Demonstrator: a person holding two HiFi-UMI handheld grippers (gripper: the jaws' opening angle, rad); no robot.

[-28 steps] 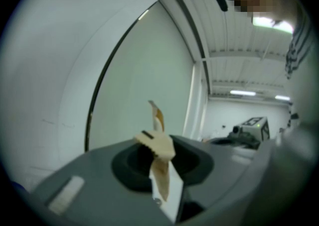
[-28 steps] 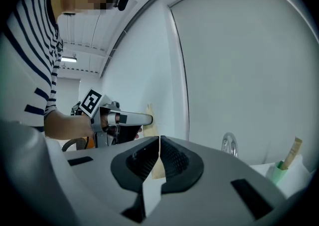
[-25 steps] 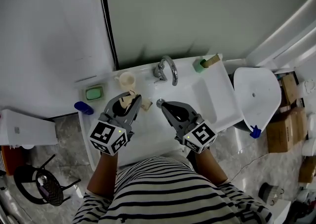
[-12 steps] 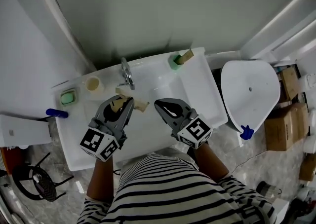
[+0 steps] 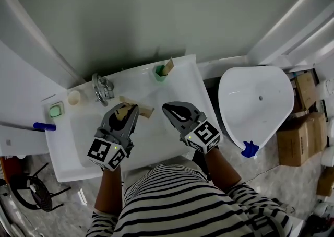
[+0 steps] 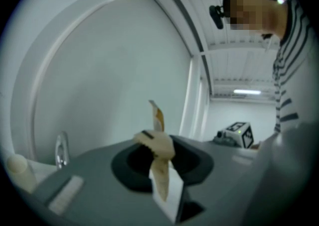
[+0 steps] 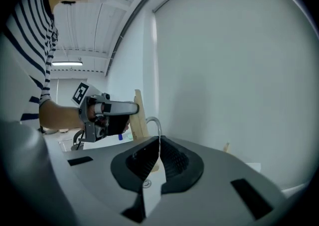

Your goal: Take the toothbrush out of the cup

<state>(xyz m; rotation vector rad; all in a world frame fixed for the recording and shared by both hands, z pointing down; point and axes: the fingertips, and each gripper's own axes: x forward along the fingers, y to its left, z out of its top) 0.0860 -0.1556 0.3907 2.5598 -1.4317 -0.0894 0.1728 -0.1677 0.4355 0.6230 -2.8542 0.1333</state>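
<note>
A beige wooden toothbrush (image 5: 146, 109) lies crosswise in my left gripper (image 5: 130, 108), which is shut on it over the white sink (image 5: 172, 137). In the left gripper view the toothbrush (image 6: 158, 155) stands upright between the jaws of the left gripper (image 6: 159, 140). The small beige cup (image 5: 74, 97) stands on the sink's back rim, left of the faucet (image 5: 100, 87) and well apart from the brush. My right gripper (image 5: 168, 108) hovers beside the left one, shut and holding nothing. From the right gripper (image 7: 158, 143) view I see the toothbrush (image 7: 138, 115) held in the left gripper (image 7: 112, 110).
A green holder (image 5: 159, 72) with a wooden stick stands at the sink's back right corner. A green soap dish (image 5: 55, 110) and a blue object (image 5: 44, 126) lie at the sink's left end. A white toilet (image 5: 255, 103) and cardboard boxes (image 5: 302, 131) are to the right.
Both grippers have moved right along the sink, the left one carrying the toothbrush. The faucet and cup have slid to the left of them in the head view.
</note>
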